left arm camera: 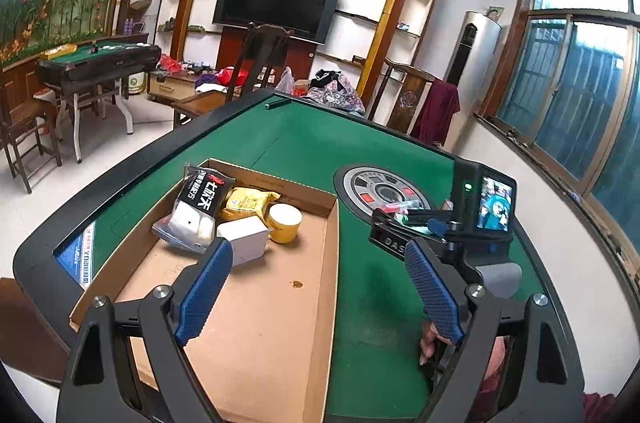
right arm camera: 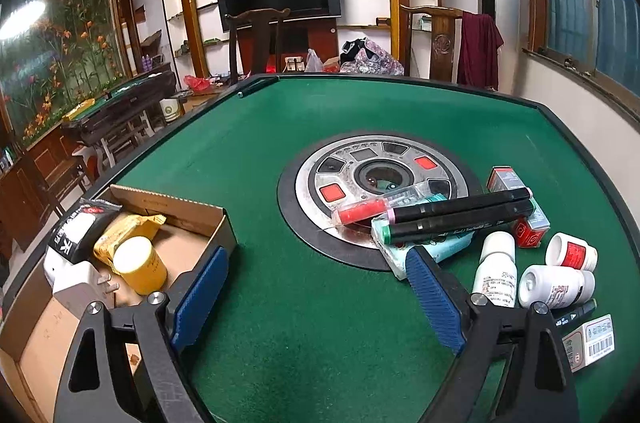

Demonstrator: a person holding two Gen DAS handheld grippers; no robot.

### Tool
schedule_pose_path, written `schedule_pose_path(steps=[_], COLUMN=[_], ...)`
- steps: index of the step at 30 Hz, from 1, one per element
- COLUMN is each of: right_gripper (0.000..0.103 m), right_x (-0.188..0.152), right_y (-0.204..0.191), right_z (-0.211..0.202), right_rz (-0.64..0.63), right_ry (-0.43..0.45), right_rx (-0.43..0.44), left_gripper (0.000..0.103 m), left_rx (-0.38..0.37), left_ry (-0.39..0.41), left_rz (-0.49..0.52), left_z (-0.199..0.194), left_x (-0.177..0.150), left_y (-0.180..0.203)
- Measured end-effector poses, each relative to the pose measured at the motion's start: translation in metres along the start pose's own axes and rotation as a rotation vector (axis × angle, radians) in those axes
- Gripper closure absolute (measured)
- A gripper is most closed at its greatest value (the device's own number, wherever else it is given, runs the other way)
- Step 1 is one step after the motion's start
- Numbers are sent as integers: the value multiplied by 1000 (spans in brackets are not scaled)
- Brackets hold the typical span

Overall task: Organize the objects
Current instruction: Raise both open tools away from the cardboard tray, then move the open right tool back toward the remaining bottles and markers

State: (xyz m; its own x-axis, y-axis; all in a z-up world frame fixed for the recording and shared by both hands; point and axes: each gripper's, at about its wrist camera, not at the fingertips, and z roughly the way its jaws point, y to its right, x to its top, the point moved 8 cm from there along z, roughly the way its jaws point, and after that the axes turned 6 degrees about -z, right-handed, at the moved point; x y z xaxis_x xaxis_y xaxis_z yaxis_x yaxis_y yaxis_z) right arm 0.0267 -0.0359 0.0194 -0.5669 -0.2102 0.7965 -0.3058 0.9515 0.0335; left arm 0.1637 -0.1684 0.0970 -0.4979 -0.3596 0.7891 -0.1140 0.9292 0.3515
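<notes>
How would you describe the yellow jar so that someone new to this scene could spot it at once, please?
Start at the open cardboard box on the left side of the green table. Among the items clustered at its far end, the yellow jar stands upright beside a white block and a yellow packet. It is the only round, cream-lidded container there.

Both views are evenly bright and mostly sharp. Daylight enters through the window (left arm camera: 576, 95), to the right of the green table (right arm camera: 320, 127). Left of the table, a ceiling-light reflection (right arm camera: 24, 19) glares white on the glossy mural. Fisheye distortion bends lines toward dark, vignetted corners. Shadows on the felt are soft.
</notes>
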Motion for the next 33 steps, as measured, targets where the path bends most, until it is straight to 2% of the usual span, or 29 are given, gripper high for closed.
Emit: schedule_pose_path(steps=[7, 15, 27, 33], right_gripper=[9, 9, 9, 9], right_x=[-1, -5, -8, -11], right_y=[2, 9, 11, 16], right_z=[-6, -2, 2, 6], right_rz=[-15, -20, -8, 28], right_ry=[21, 3, -23, -47], right_rx=[-43, -82, -72, -57], left_gripper=[15, 15, 15, 15], left_rx=[-34, -28, -32, -39], left_ry=[-27, -12, -34, -88], left_rz=[27, 35, 41, 21], left_z=[-6, -18, -13, 2], left_x=[-16, -23, -31, -46], left_y=[11, 12, 16, 16])
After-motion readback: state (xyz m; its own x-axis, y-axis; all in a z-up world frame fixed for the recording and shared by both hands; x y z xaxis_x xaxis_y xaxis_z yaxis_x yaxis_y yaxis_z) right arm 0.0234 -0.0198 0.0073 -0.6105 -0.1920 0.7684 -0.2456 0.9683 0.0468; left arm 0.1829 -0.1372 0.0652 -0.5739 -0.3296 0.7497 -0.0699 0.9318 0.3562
